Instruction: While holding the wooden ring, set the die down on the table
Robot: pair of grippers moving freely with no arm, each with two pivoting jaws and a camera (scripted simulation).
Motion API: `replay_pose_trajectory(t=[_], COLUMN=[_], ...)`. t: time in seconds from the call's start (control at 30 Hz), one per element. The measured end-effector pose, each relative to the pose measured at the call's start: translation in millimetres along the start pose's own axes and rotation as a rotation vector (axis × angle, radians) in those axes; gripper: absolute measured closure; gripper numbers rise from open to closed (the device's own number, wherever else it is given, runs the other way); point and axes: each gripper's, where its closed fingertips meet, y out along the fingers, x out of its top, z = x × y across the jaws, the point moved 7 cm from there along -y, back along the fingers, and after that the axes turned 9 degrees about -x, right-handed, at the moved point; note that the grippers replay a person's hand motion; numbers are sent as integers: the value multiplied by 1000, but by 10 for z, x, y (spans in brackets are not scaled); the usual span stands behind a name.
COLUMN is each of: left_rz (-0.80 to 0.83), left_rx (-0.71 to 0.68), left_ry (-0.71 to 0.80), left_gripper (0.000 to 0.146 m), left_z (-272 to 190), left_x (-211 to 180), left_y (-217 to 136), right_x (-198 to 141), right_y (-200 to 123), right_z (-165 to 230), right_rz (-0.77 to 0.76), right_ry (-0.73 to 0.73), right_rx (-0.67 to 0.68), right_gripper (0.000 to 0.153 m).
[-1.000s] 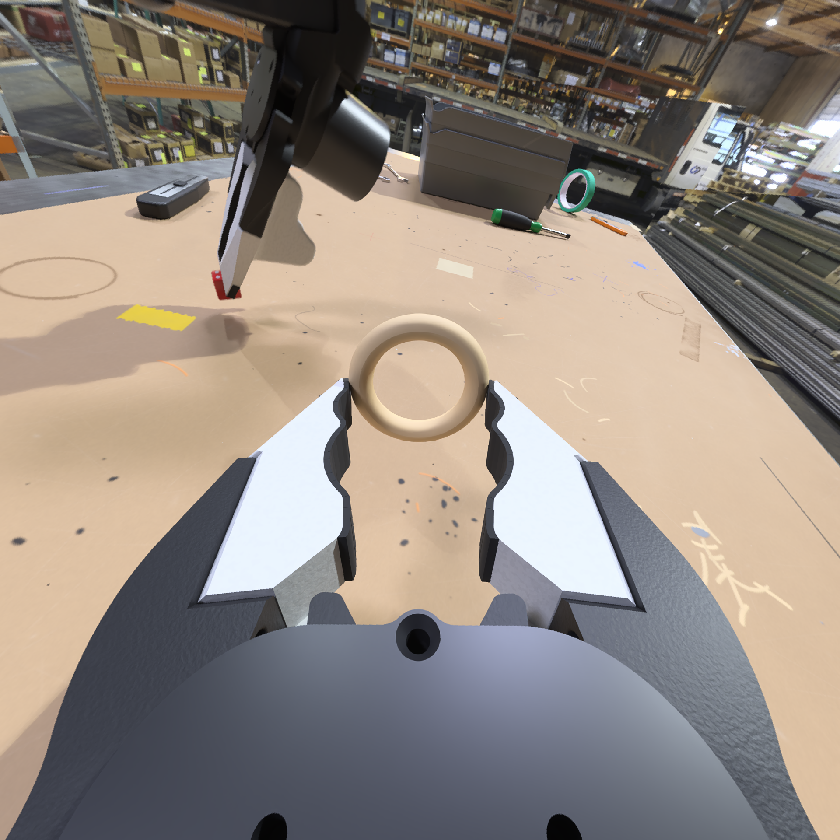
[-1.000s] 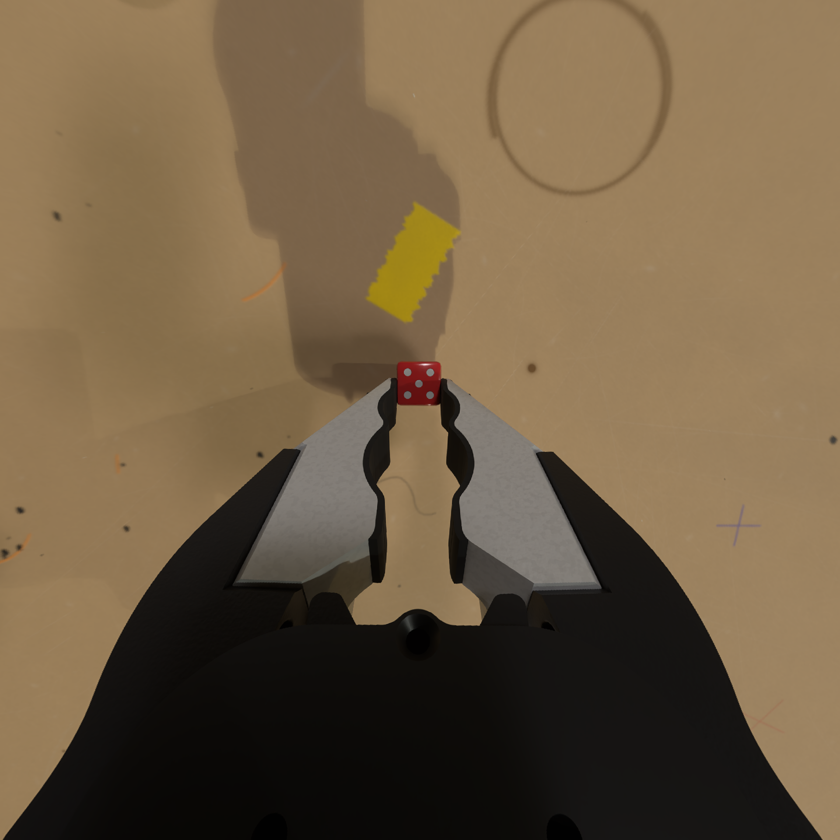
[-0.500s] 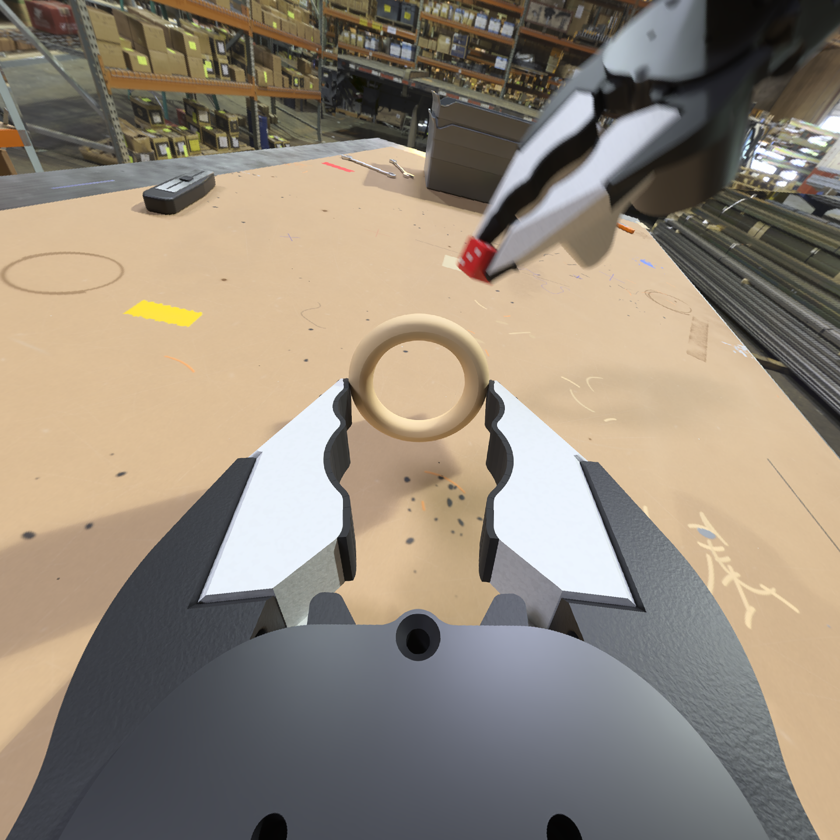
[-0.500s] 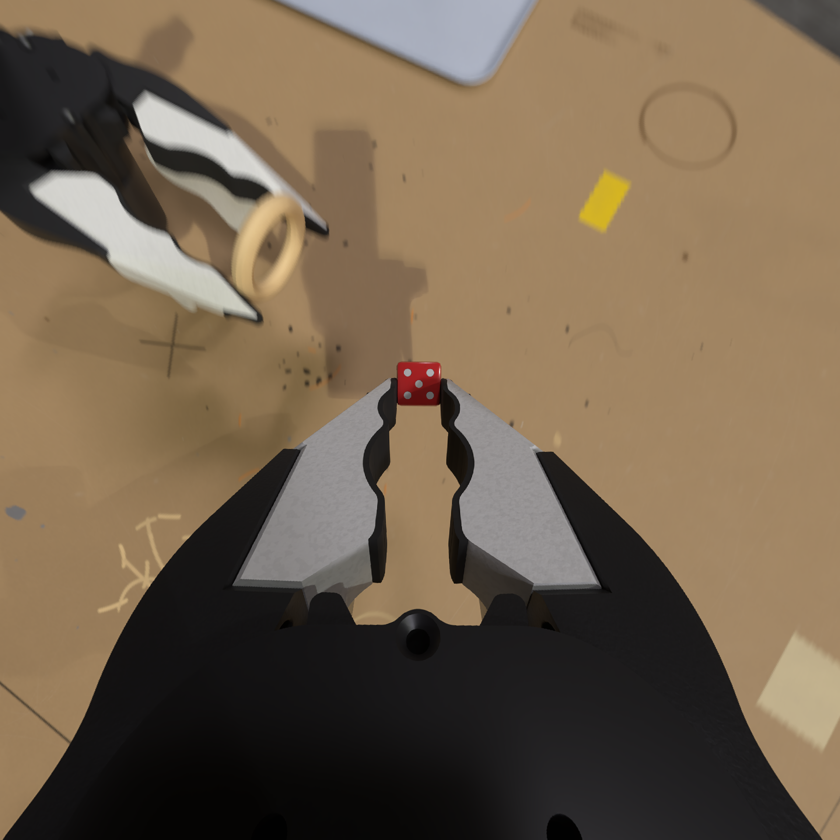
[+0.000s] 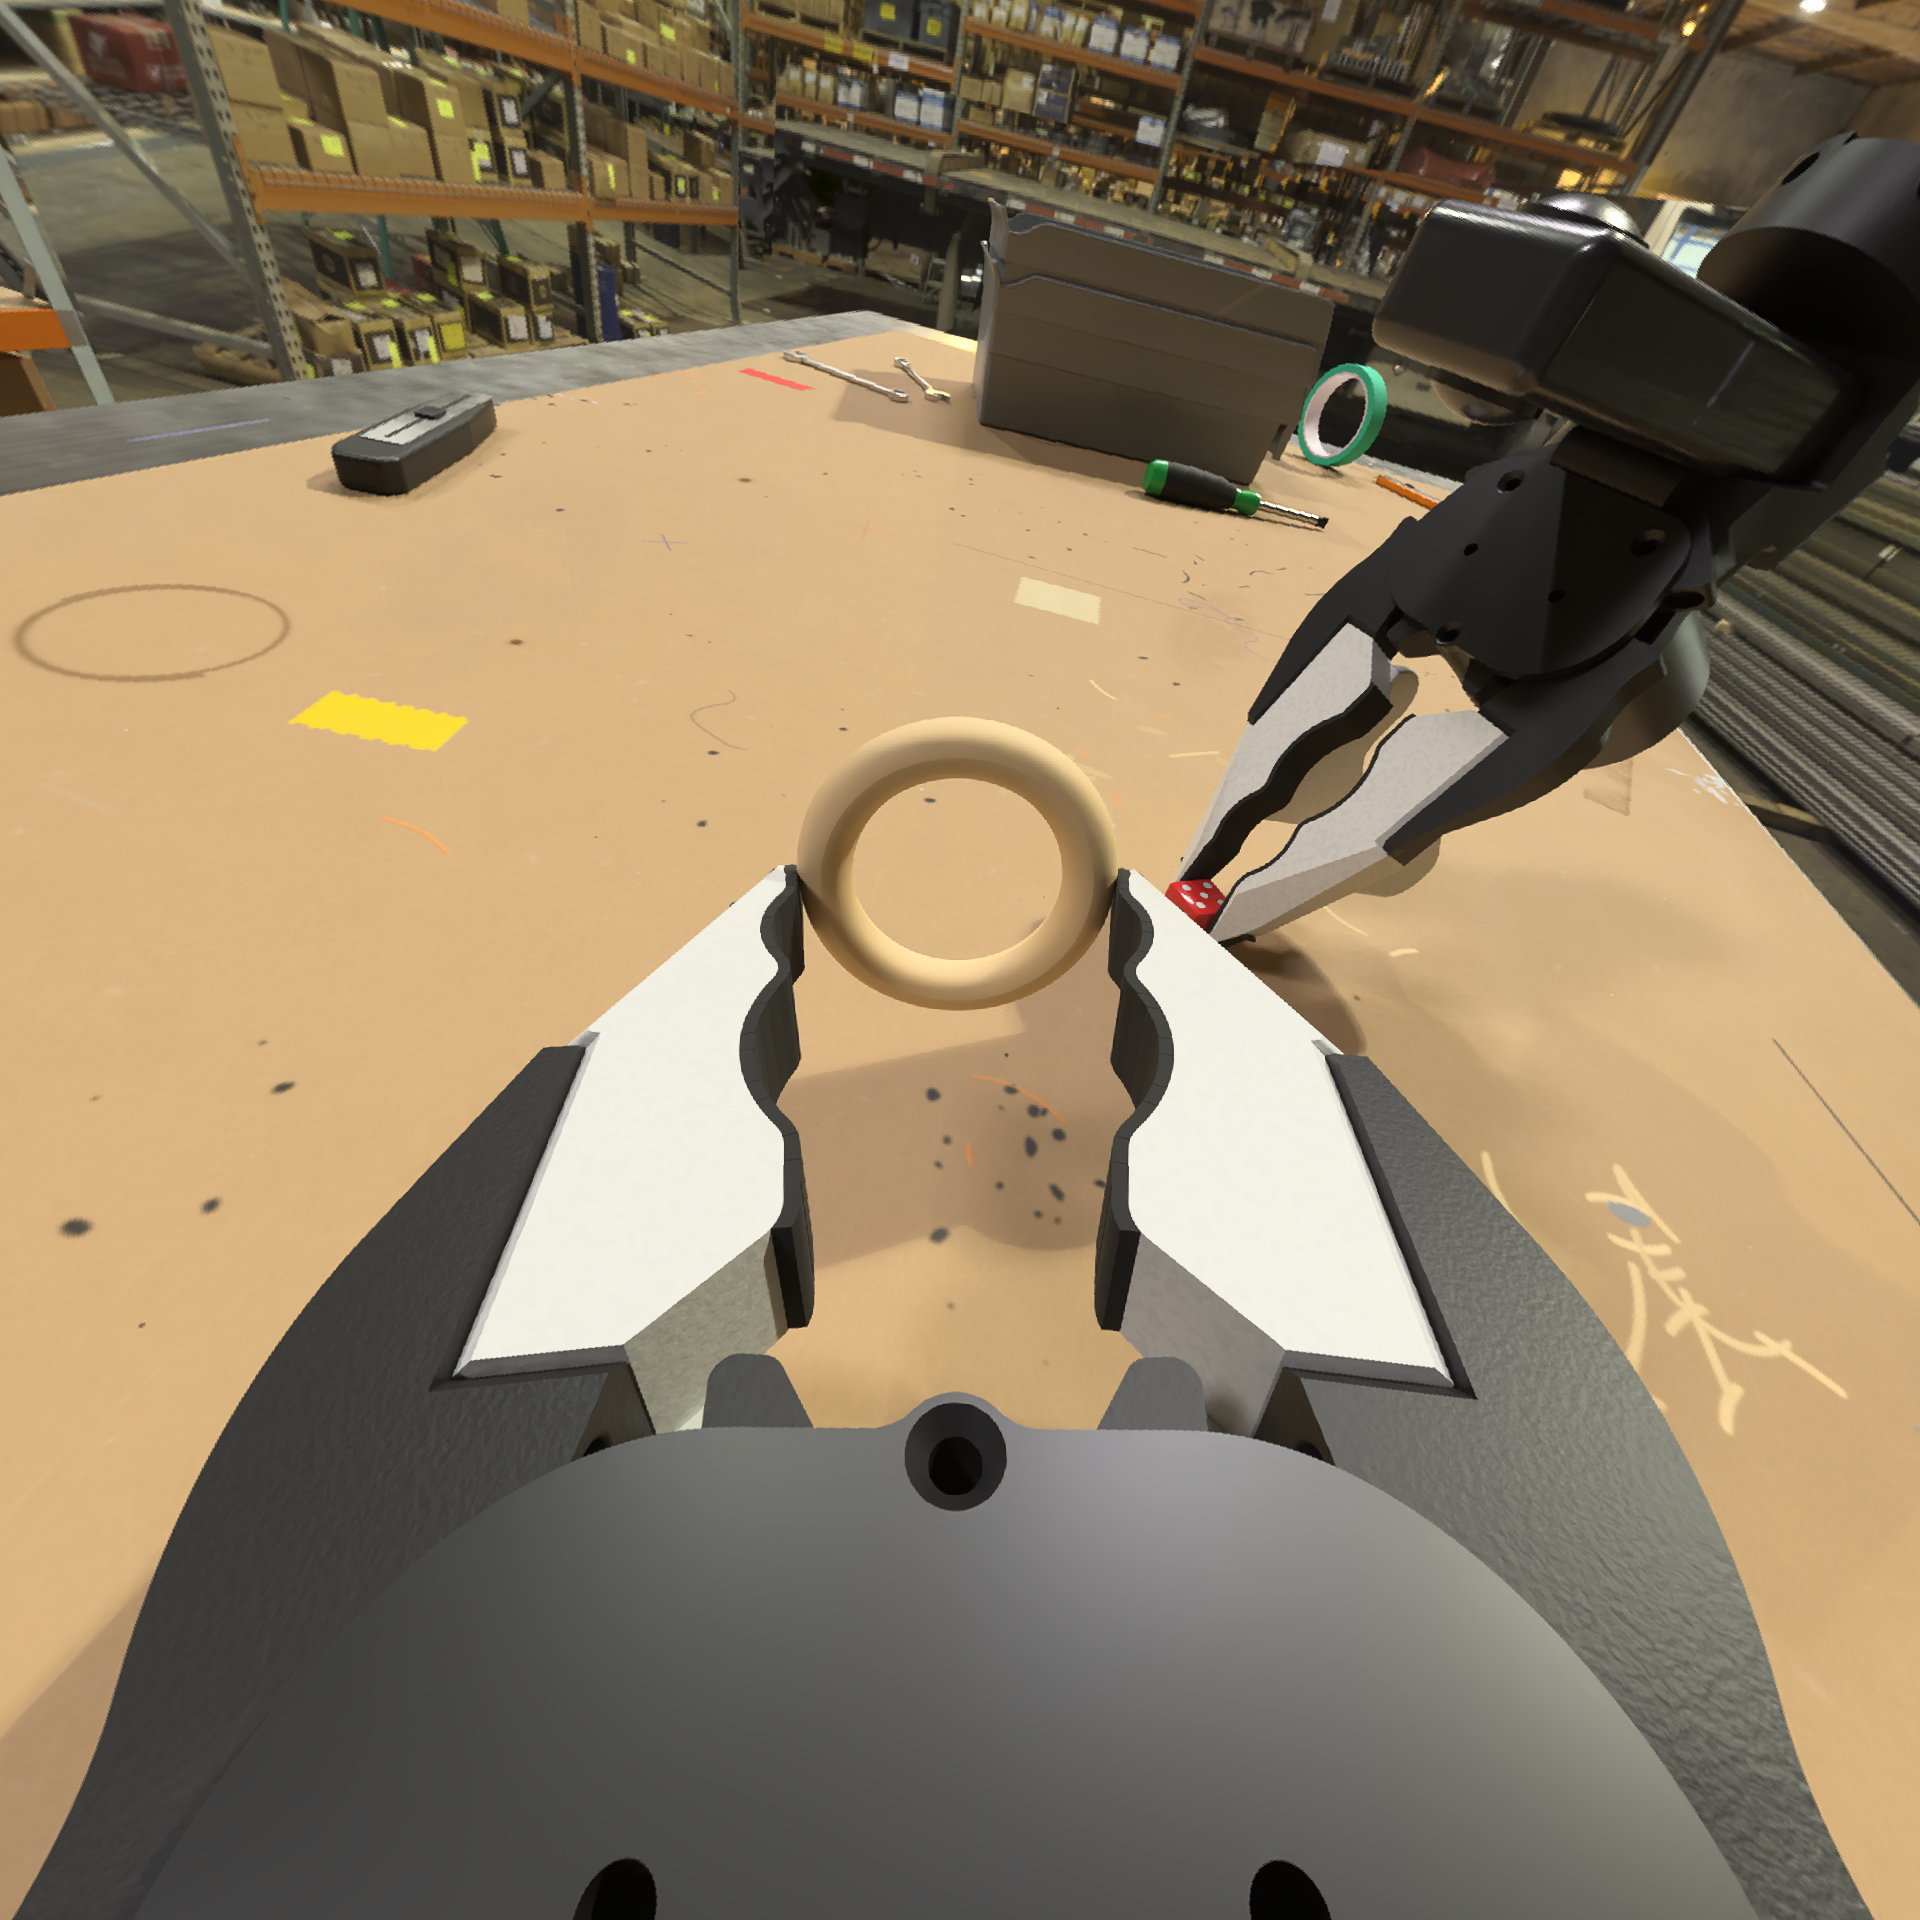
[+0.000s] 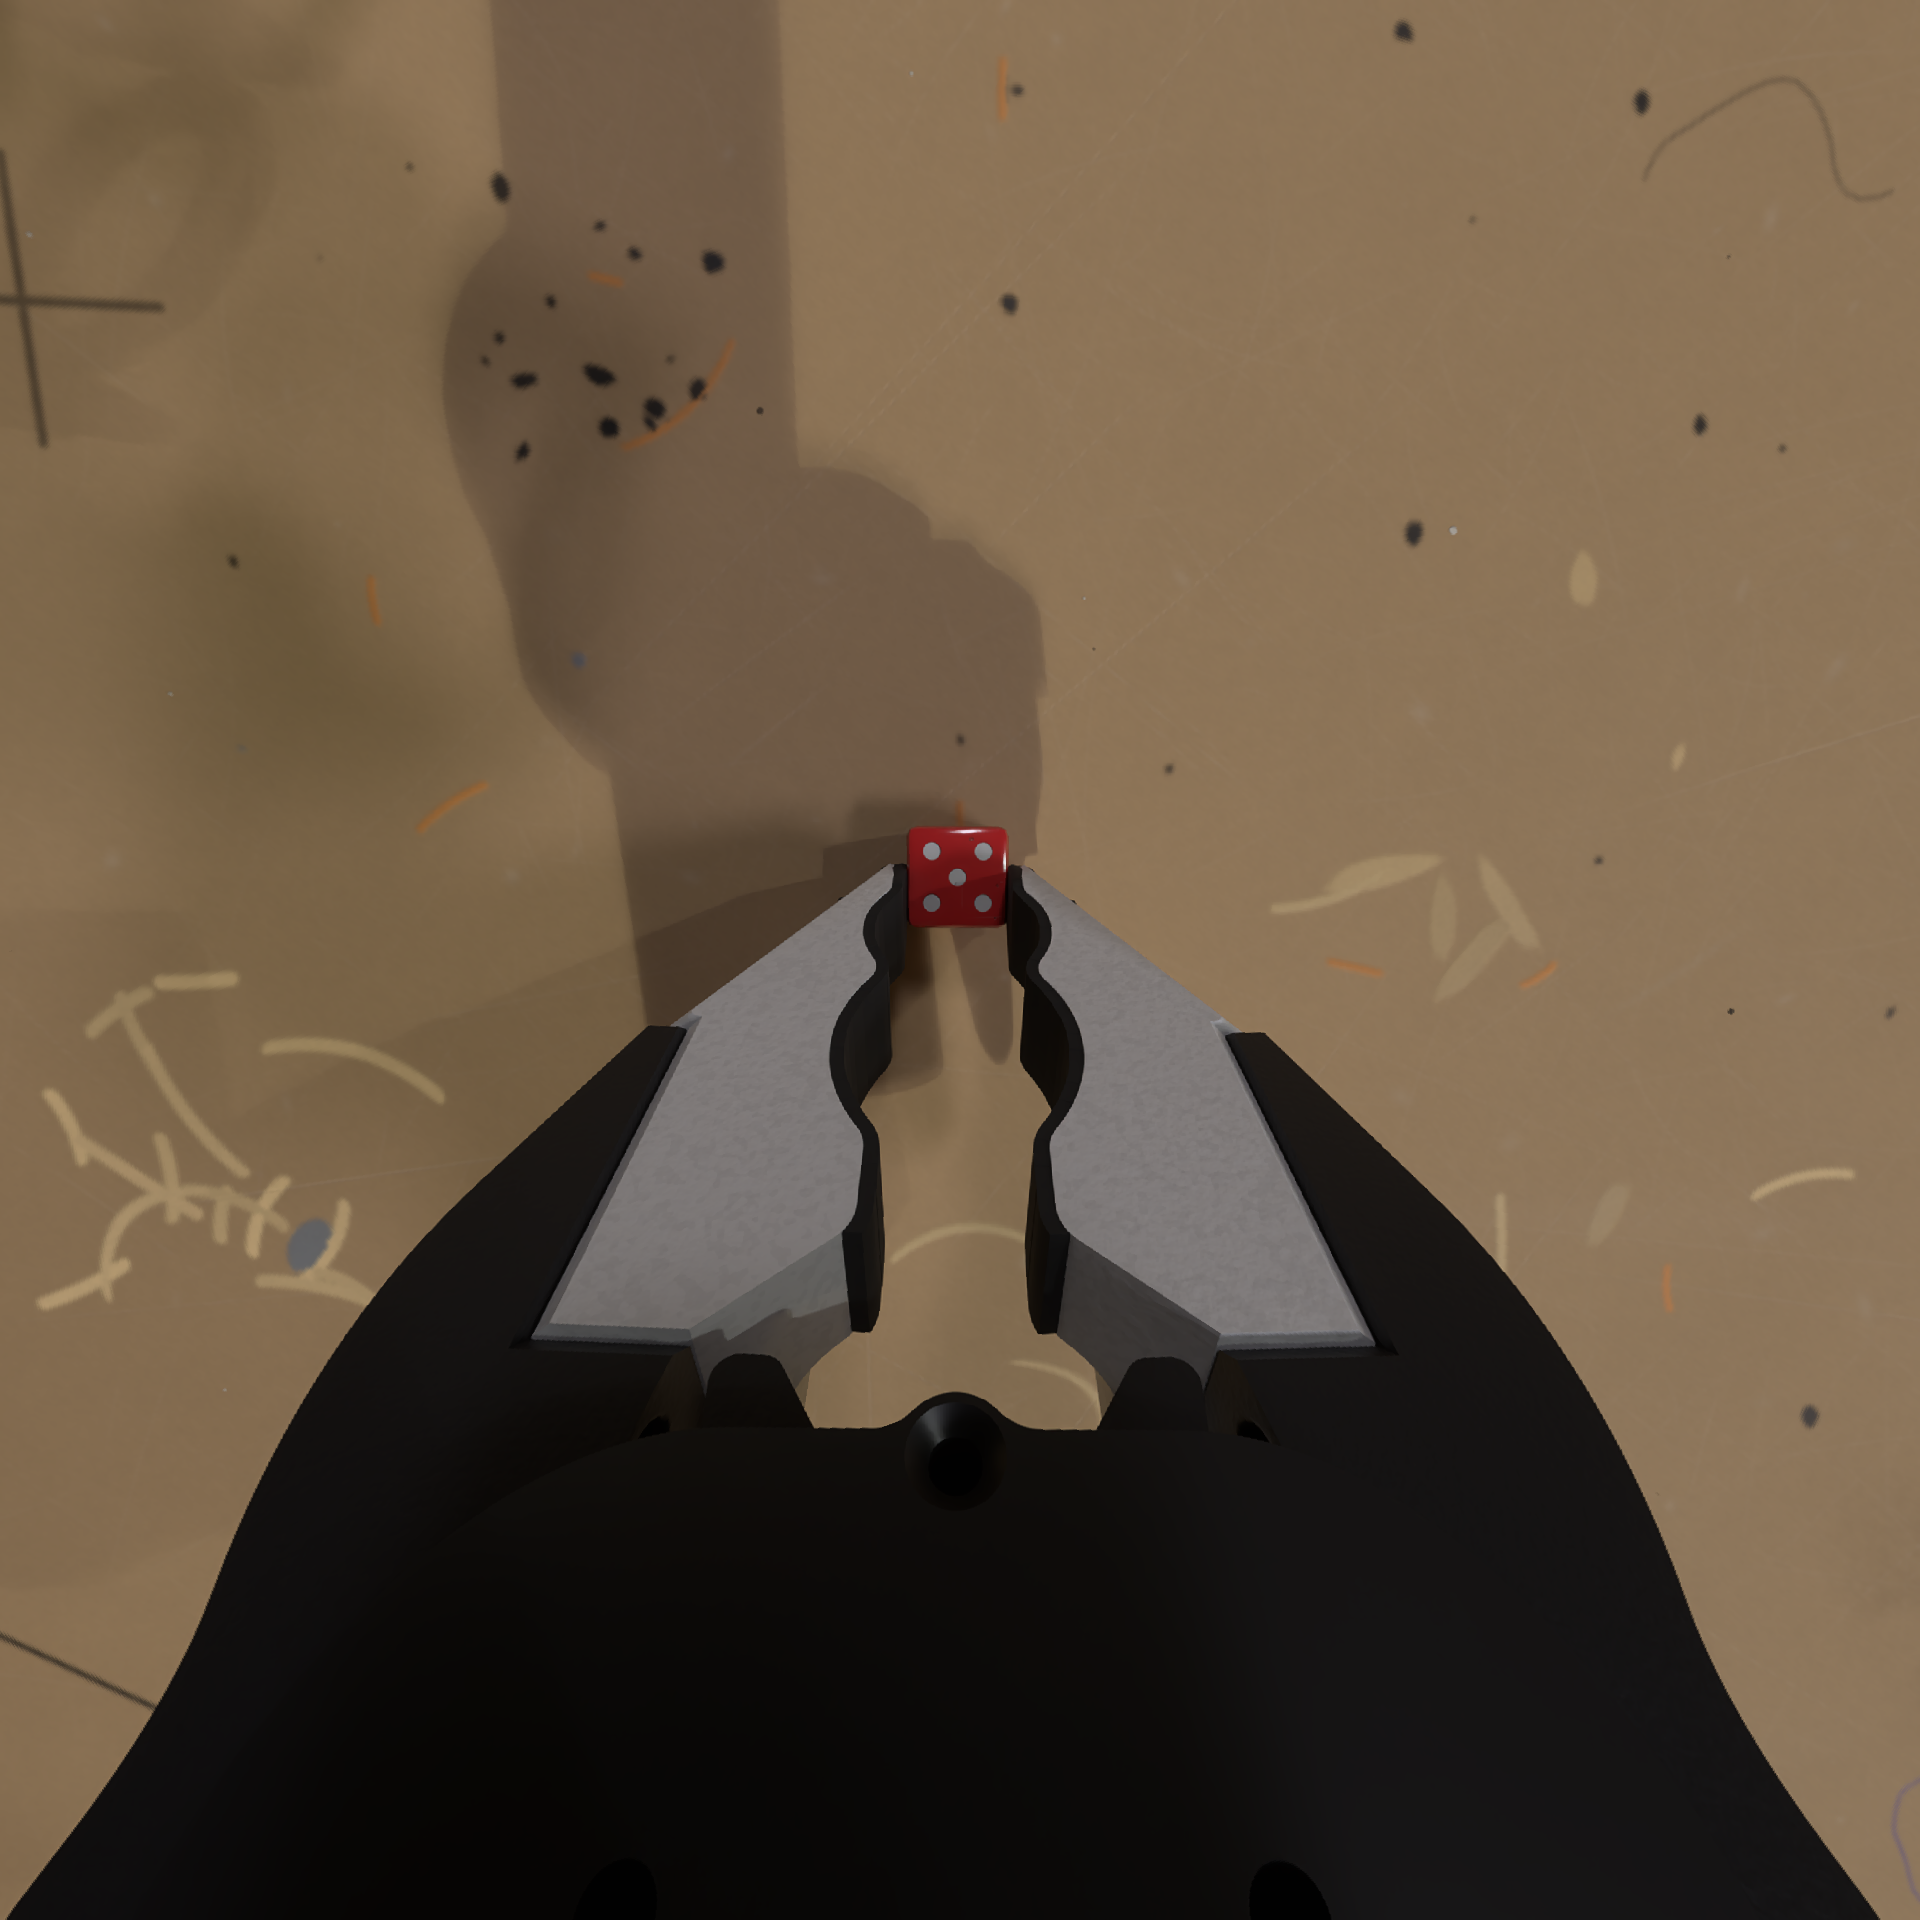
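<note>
So the red die (image 6: 957, 876) is pinched right at the very tips of the right gripper (image 6: 957, 896), jaws nearly closed on its 2 sides, the 5-pip face looking back at the camera. That gripper points steeply down at the table (image 6: 1455, 727), and the die sits right at its own shadow, though I can't tell if it's actually touching the surface.

The left gripper (image 5: 956, 899) is about half open, clamping the wooden ring (image 5: 956, 862) upright between its tips, above the table.

Only the left wrist view shows the right gripper (image 5: 1210, 914) coming in from the right, die (image 5: 1195, 900) just beside the left one's fingertip, plus a screwdriver (image 5: 1216, 491), green tape roll (image 5: 1342, 414) and grey box (image 5: 1143, 353) farther back.
</note>
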Motion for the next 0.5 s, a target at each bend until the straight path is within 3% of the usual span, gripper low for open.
replay_pose_trajectory(t=[0.2, 0.5], left_rz=[3, 17], left_rx=[-1, 1], left_ry=[2, 19], left_gripper=[87, 87], left_z=[-3, -20], left_x=[-1, -9], left_y=[3, 19], right_x=[-6, -201], right_y=[-26, -398], right_z=[-24, -281], right_rz=[-19, -314], right_ry=[4, 183], right_rx=[-10, -33], right_gripper=[134, 117])
